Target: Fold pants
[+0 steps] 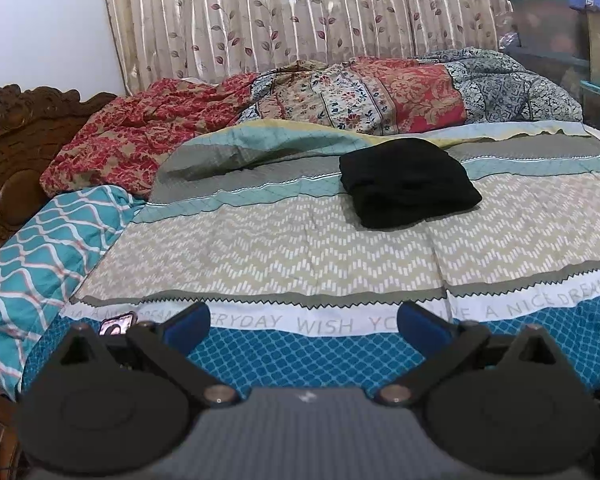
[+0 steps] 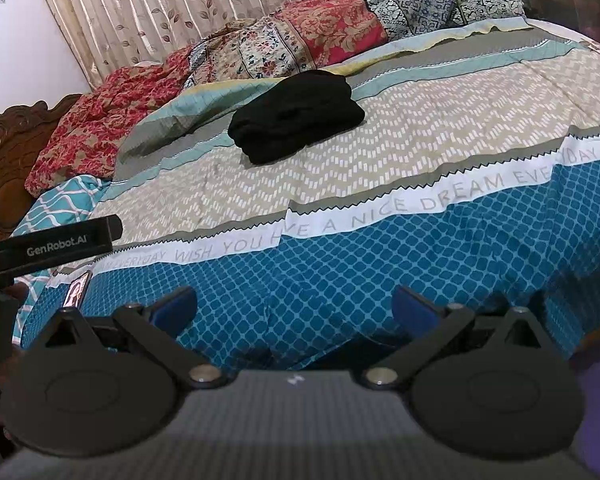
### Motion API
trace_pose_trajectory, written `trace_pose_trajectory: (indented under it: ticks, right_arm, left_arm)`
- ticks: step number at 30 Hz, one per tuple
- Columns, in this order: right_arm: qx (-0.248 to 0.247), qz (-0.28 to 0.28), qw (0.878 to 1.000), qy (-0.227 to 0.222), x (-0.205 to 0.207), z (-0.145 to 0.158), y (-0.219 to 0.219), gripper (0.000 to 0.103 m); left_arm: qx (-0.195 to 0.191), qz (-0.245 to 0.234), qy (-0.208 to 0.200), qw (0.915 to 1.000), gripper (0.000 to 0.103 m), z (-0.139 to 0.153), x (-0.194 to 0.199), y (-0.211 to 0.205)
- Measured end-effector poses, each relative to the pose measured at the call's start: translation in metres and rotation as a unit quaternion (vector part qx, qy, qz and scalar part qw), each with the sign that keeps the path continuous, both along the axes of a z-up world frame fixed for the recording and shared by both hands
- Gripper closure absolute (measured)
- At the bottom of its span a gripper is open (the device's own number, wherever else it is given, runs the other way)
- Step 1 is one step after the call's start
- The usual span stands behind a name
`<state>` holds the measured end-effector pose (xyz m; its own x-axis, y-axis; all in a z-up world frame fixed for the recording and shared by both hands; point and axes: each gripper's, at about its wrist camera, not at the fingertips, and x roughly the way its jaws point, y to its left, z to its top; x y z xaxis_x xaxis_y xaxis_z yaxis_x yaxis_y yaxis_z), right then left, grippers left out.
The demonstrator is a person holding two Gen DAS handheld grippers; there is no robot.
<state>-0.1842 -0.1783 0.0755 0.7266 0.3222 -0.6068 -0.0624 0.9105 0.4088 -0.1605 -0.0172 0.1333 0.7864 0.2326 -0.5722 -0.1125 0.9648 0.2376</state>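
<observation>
Black pants (image 1: 408, 182) lie folded in a compact bundle on the bed's patterned cover, toward the far middle; they also show in the right wrist view (image 2: 296, 116). My left gripper (image 1: 304, 326) is open and empty, held back over the bed's near edge, well short of the pants. My right gripper (image 2: 294, 308) is open and empty, also over the near edge and apart from the pants. The left gripper's black body (image 2: 48, 246), marked GenRobot.AI, shows at the left of the right wrist view.
The bedcover (image 1: 260, 248) is beige, grey and blue with printed words. Crumpled red and floral quilts (image 1: 340, 96) lie along the far side before a curtain. A carved wooden headboard (image 1: 12, 148) stands left. A phone (image 2: 77, 290) lies near the front left edge. Boxes (image 1: 560, 20) are stacked at right.
</observation>
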Motion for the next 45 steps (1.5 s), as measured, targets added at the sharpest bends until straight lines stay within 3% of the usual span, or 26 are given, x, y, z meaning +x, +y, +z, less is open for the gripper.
trace_pose_trajectory:
  ticks: [8,19,28,45]
  right_arm:
    - [0.003,-0.006,1.000,0.002,-0.001,0.000,0.000,0.000]
    - [0.000,-0.028,1.000,-0.002,-0.002,0.001,-0.001,0.000]
    - [0.005,-0.035,0.999,0.012,0.000,-0.004,-0.004,0.000]
    - [0.010,-0.039,0.999,0.028,0.001,-0.008,-0.008,0.000]
  left_arm:
    - [0.002,0.002,0.006,1.0000,0.000,-0.002,0.000,0.000]
    - [-0.056,-0.011,0.100,0.9934,0.000,-0.018,0.001,-0.001]
    - [-0.079,-0.022,0.134,0.9875,0.000,-0.030,-0.003,-0.007]
    - [-0.081,-0.011,0.153,0.9848,0.000,-0.039,-0.002,-0.006]
